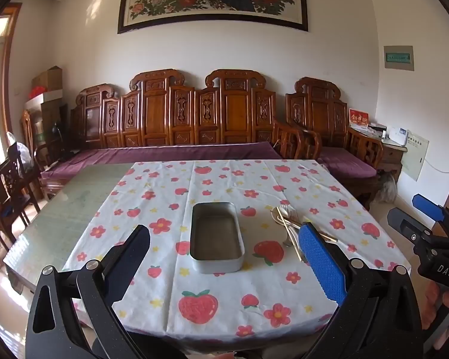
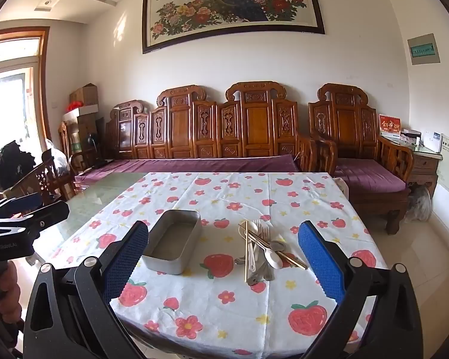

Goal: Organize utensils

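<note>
While both grippers, left gripper (image 1: 224, 257) and right gripper (image 2: 224, 257), are hanging wide and empty, we're seeing the tin (image 2: 173, 240) bare and every utensil (image 2: 262, 249) piled on the bench (image 2: 224, 314).

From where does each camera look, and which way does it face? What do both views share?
Left wrist: sits on the left gripper, faces across the table, tilted down, centred on the tin; own open fingers show, plus the right gripper and a hand at right.
Right wrist: sits on the right gripper, same heading, centred nearer the utensils; own open fingers show, plus the left gripper at left.
Shared: tin, utensils, tablecloth, sofa, painting.
</note>
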Demonstrator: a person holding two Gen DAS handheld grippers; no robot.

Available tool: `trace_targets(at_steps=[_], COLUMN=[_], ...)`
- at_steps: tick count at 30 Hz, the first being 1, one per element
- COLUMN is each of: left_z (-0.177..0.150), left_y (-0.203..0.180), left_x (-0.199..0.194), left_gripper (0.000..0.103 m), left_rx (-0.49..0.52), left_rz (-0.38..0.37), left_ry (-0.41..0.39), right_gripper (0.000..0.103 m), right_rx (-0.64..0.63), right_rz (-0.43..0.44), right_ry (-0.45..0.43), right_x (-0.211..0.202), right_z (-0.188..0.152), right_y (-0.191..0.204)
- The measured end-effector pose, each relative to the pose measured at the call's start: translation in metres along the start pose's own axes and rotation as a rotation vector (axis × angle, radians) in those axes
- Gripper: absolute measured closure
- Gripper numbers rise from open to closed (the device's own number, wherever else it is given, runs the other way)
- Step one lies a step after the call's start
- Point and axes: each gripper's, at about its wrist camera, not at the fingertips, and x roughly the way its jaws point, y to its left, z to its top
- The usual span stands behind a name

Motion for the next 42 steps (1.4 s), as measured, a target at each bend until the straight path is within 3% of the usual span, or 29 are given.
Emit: trace_targets(at_steps=[42], left_z=[0.015], left_y=[0.003], left_x=[-0.010], left_gripper=[0.006], left_rx=[-0.005], left_rz=[-0.002], left_ry=[-0.030], right_gripper=[0.003], right_rx=[0.005], right_rz=[0.003], right_ry=[-0.009], right_x=[-0.004], right_z=[0.001], right_y=[0.000])
